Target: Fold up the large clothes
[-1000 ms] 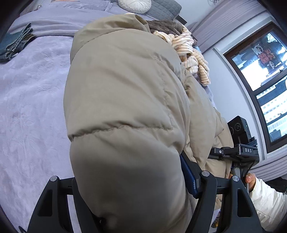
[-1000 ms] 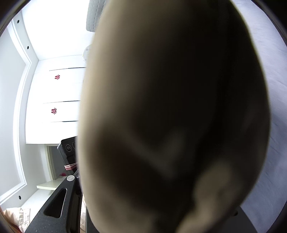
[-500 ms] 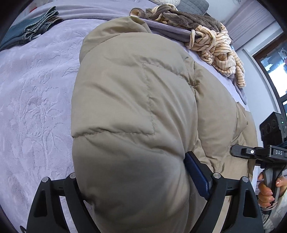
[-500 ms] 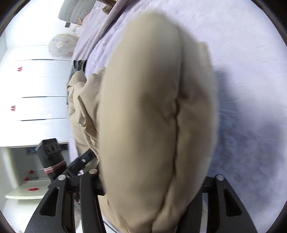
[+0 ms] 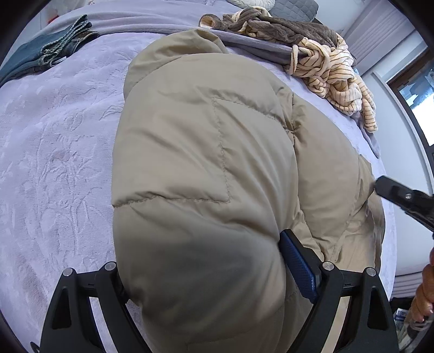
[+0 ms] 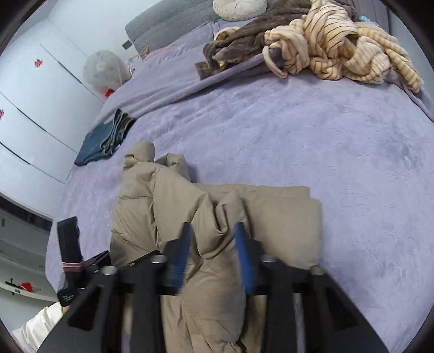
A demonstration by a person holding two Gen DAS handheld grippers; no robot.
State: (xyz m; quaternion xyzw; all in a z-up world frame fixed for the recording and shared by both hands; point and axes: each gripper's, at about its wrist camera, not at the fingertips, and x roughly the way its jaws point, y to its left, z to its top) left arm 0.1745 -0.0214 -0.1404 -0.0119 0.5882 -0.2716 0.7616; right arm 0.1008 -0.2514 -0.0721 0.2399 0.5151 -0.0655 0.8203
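The beige puffer jacket (image 5: 206,168) now lies on the lavender bedspread (image 5: 54,152) at the near edge of the bed; half a second ago its bulk hung in front of my right camera, and now that view is clear and shows the jacket bunched low, with a flat folded panel (image 6: 282,217) spread toward 3 o'clock. So the fold has been carried over and laid down. My right gripper (image 6: 214,252) has its blue pads (image 6: 244,258) parted, a ridge of jacket standing loosely between them, so I judge it has let go. My left gripper (image 5: 200,277) is still filled by a fat quilted roll of the jacket; only the right blue pad (image 5: 298,266) shows, pressed against the fabric, and I take it as a wide clamp on that roll. Next I would release the left side and press the puffy layers flat, since they will want to spring open. Farther out, folded jeans (image 6: 105,141) sit at 10 o'clock, and a striped cream garment (image 6: 341,51) tangled with a brown one (image 6: 244,40) waits at 1 o'clock, near the round cushion (image 6: 238,8).
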